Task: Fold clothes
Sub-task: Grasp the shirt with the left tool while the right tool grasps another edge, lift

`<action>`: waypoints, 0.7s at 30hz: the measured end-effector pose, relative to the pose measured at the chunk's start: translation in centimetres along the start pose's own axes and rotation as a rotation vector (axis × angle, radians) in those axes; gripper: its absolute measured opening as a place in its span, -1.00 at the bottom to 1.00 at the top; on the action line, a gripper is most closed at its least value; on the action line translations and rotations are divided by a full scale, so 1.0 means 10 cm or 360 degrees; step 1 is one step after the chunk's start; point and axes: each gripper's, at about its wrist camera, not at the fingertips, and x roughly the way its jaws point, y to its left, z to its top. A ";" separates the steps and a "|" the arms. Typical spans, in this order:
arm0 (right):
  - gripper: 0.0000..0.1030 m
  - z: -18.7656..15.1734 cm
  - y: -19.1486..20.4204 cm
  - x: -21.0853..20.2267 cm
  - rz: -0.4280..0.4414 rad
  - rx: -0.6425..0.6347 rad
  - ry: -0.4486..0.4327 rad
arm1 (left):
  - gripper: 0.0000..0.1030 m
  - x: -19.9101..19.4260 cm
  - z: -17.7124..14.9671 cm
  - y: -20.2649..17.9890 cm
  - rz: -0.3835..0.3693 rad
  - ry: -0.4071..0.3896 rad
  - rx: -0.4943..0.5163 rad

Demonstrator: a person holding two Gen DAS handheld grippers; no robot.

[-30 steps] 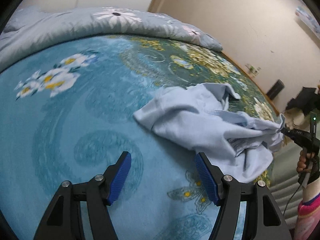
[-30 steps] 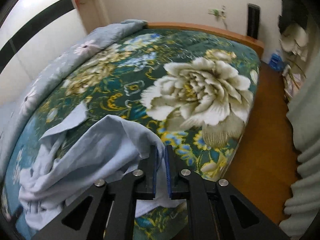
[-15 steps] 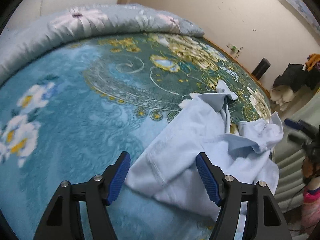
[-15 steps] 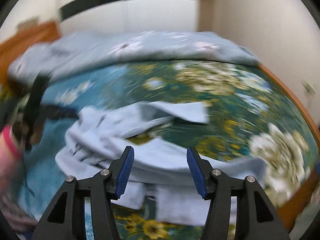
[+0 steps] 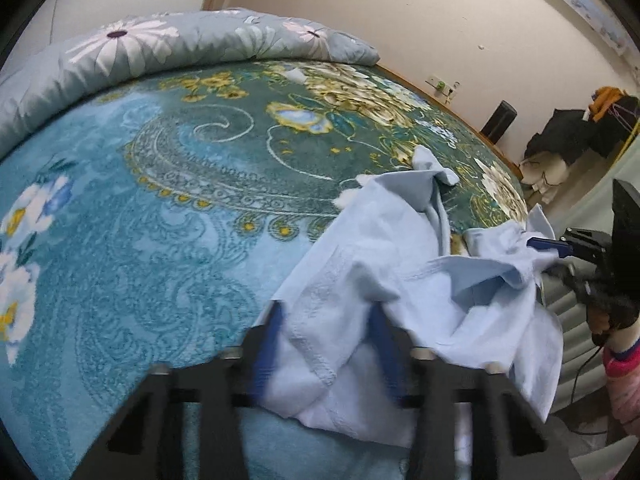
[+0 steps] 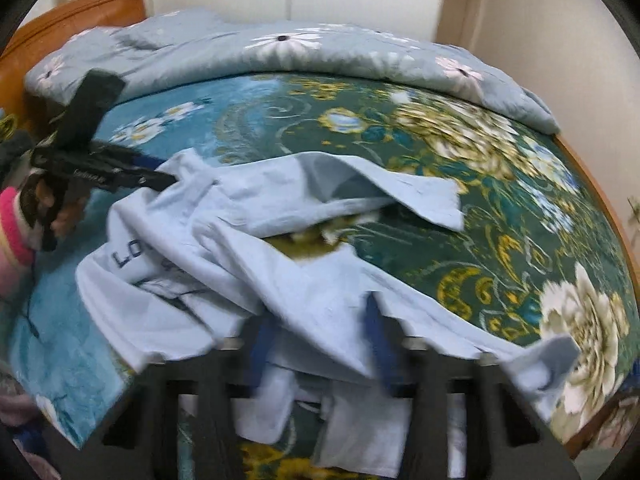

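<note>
On the flowered blanket [image 5: 168, 200] the crumpled pale-blue shirt [image 5: 384, 264] is stretched between both tools, its hem edge straddled by the wide-open left gripper [image 5: 326, 344] and its opposite edge by the wide-open right gripper [image 6: 320, 344], neither yet clamped.

Dark letters "LO", the rest hidden in folds, on the pale blue shirt [image 6: 168, 280].

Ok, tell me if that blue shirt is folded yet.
Not folded. The light blue shirt lies crumpled on the bed, one sleeve flopped out, layers bunched unevenly.
</note>
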 end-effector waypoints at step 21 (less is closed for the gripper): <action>-0.87 0.84 0.04 -2.17 -0.0620 0.0290 -0.0787 | -0.81 -2.45 0.33 -1.21 0.0482 -0.0994 0.0276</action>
